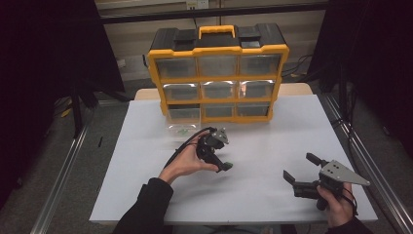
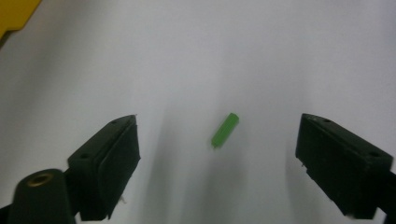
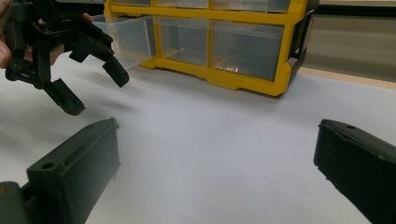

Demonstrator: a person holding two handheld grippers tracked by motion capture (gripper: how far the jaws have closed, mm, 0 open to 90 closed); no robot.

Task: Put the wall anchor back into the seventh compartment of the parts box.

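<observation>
Green peg (image 2: 224,130) lies flat on the white counter (image 1: 272,146), between the spread jaws of my left hand-held gripper (image 2: 217,140), untouched. My right hand-held gripper (image 1: 298,171) rests well apart, jaws also spread, holding nothing. Risk: the peg is small and round, so an off-centre closure could roll it or squirt it sideways, away from the pulled-out drawer (image 3: 123,37).
</observation>
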